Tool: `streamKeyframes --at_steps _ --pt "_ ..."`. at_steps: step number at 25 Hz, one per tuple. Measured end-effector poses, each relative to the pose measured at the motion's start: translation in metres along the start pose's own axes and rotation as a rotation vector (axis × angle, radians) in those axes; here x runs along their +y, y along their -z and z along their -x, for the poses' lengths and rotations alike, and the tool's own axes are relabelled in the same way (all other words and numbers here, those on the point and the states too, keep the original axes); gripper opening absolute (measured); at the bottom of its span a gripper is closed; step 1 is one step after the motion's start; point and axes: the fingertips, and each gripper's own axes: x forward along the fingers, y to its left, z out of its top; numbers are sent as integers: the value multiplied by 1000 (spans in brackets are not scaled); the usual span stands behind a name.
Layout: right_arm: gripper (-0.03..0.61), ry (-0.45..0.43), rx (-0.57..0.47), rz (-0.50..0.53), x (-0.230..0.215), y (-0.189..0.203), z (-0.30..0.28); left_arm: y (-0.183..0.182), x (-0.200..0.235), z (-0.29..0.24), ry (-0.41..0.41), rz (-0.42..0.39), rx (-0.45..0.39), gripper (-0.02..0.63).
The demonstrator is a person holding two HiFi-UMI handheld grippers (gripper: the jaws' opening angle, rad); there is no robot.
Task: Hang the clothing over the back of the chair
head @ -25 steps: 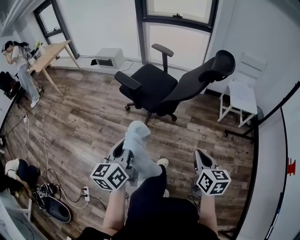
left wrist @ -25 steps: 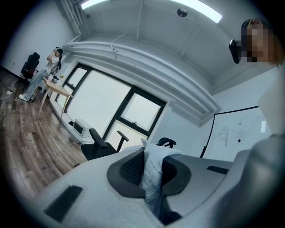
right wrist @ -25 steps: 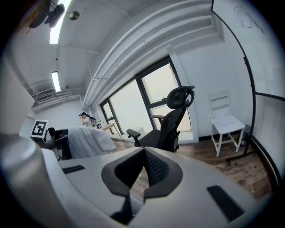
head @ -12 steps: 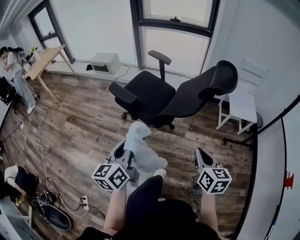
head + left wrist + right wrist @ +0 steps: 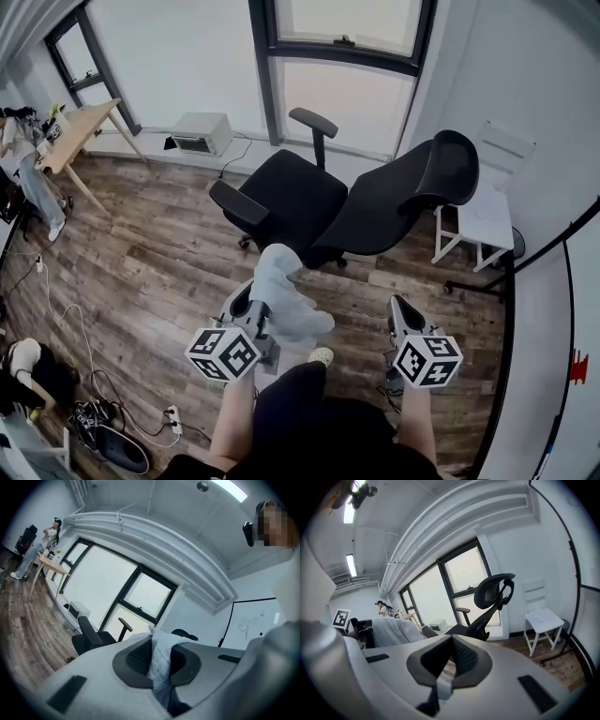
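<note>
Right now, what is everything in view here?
office chair: one, black, centre, by the window
clothing: one, pale grey, lower centre, clamped
small chair: one, white, right wall
table: one, wooden, far left
box unit: one, white, under window
power strip: one, white, floor lower left
bystander: one, pale clothes, beside table
left hand-held gripper: one, grey, shut on clothing
right hand-held gripper: one, grey, jaws together

Bright daylight from the window (image 5: 356,94), fisheye warp at edges, perhaps soft corners.
</note>
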Motion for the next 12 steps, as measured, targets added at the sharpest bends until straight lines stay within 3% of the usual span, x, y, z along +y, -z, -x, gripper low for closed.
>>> streamKeyframes --at_steps 12 --pt "2 85 -26 -15 -30 -25 -30 -19 21 -72 55 -25 31 15"
